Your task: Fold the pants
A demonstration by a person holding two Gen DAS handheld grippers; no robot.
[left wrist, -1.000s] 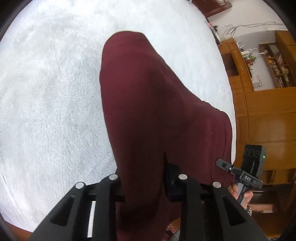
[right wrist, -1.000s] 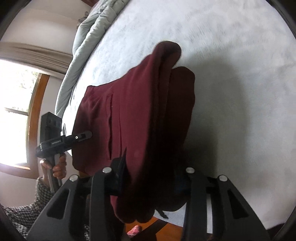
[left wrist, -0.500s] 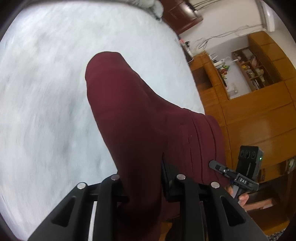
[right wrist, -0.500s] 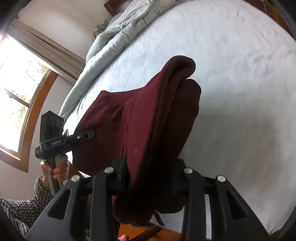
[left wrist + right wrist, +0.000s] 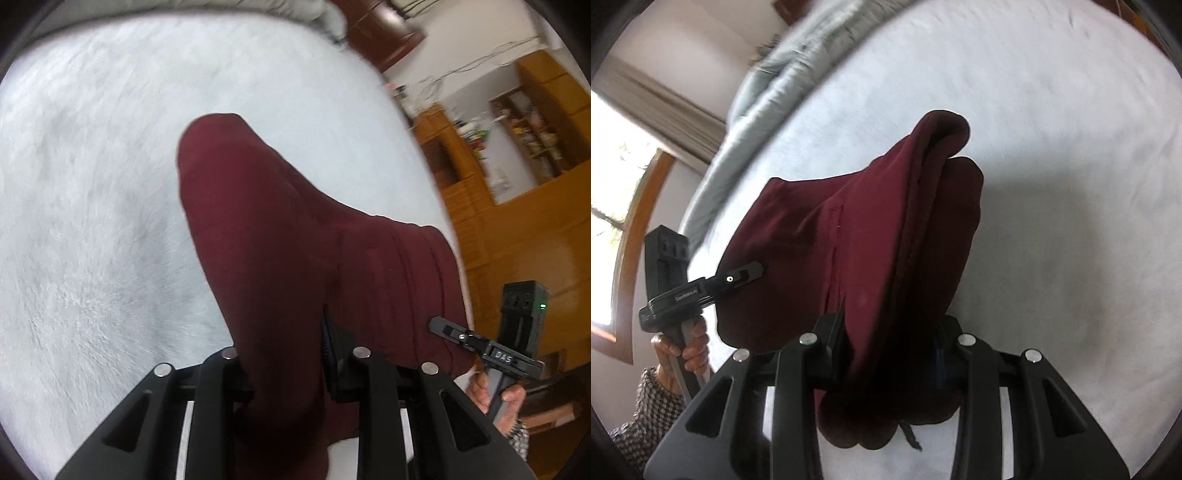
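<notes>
Maroon pants (image 5: 280, 251) are hanging bunched between both tongs, lifted above the white bed (image 5: 92, 221), far end drooping toward the bedcover. Left tongs (image 5: 286, 369) are clamping a thick fold of the cloth, jaws nearly together with fabric pressed between them. Right tongs (image 5: 888, 347) are gripping another bunched edge, several layers stacked in the jaws and a dark drawstring end (image 5: 910, 437) dangling below.

Handling guess: soft knit, light, floppy, no stiffness at all; it is sagging wherever unsupported and layers are likely sliding over each other. Not fragile, not slippery against the pads. Best hold looks like the edge or hem corners, pinching all layers together so the fold is not splitting open; a mid-panel grab would probably just make it slump.

Grey duvet (image 5: 768, 70) is lying crumpled at the far left of the bed in the right wrist view; wooden cabinets (image 5: 517, 229) are standing at the right in the left wrist view.

Writing: the right tongs' body seen from the left wrist is showing "DAS" (image 5: 503, 357); the left tongs' body in the other view is carrying a small white label (image 5: 684, 295), too blurred to read.
</notes>
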